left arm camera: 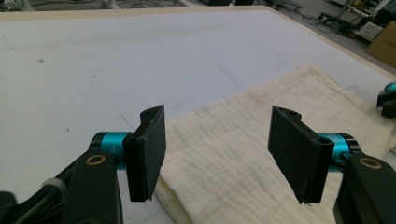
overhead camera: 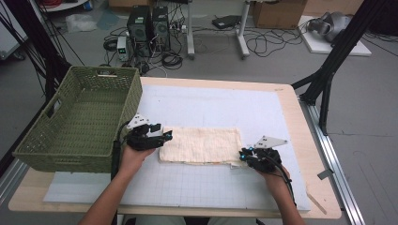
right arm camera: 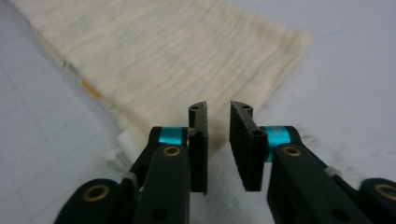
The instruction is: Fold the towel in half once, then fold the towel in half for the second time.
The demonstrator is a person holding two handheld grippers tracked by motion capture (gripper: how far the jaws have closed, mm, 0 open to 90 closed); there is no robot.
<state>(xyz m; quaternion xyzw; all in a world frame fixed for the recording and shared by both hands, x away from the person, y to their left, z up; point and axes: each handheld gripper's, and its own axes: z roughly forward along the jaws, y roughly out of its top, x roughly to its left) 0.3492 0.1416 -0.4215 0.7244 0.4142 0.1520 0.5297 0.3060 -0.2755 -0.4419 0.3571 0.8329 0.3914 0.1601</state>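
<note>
2 grippers flank the folded cream towel (overhead camera: 201, 146): left gripper (overhead camera: 165, 135) spread and empty, right gripper (overhead camera: 243, 154) nearly closed pinching nothing; green wicker basket (overhead camera: 80, 117) empty, so stowing likely remains.

The table (overhead camera: 300, 140) is pale wood with a white gridded mat (overhead camera: 211, 108) over most of its top. Left of the left tongs, a green woven basket (overhead camera: 80, 117) sits on the table's left edge. Beyond the table, far ahead of both tongs, the grey floor (overhead camera: 281, 65) is strewn with black cables (overhead camera: 263, 44). Two dark computer towers (overhead camera: 149, 23) stand there, beside white desk legs (overhead camera: 243, 28). A cardboard box (overhead camera: 278, 13) rests farther right, and what may be a headset lies on a white board (overhead camera: 331, 37). Black frame struts (overhead camera: 335, 56) rise to the right, well apart from the right tongs. A metal rail (overhead camera: 338, 168) runs along the table's right side. Light is even and soft.
</note>
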